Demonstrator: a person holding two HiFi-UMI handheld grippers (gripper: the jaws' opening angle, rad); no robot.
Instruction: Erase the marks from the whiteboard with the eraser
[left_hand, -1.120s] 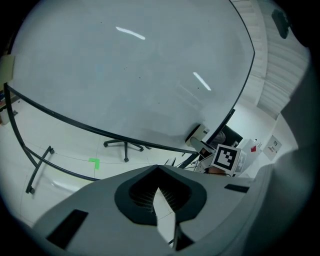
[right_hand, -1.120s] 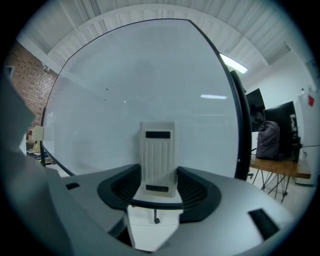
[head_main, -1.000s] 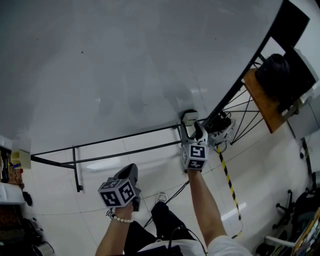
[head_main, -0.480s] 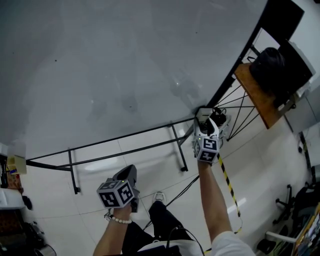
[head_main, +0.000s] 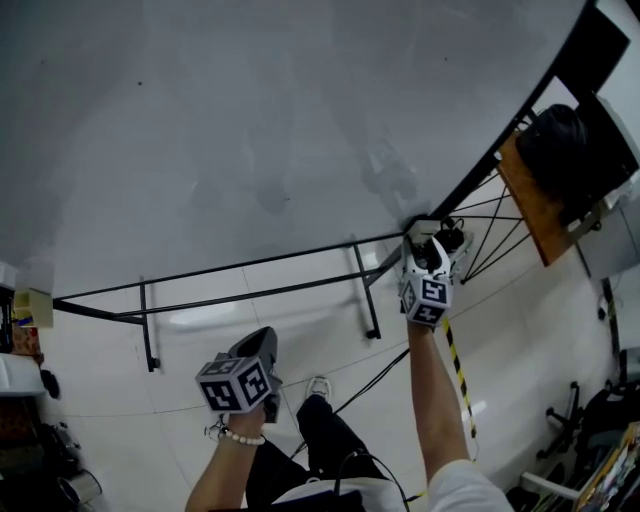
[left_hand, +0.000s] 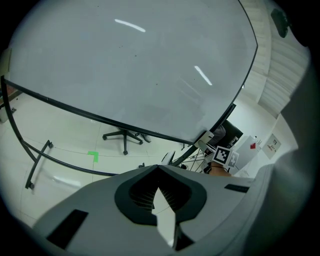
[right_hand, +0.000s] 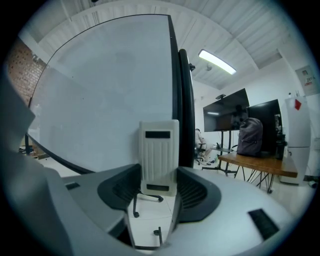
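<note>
Two grippers: right gripper (head_main: 427, 252) clamps eraser (head_main: 424, 230) across its width, long axis upright, at board's (head_main: 250, 110) lower right corner by the frame (head_main: 480, 165). Faint smears (head_main: 385, 175) lie just up-left of it. Right arm stretched fwd. Left gripper (head_main: 257, 347) clenched, empty, hangs low, well off board.

A backpack (right_hand: 248, 136) sits on a wooden table (right_hand: 260, 163), a dark screen (right_hand: 225, 117) behind it. Yellow-and-black tape (head_main: 455, 365) stripes the pale floor; an office chair (left_hand: 123, 136) stands near a green mark (left_hand: 93, 156).
</note>
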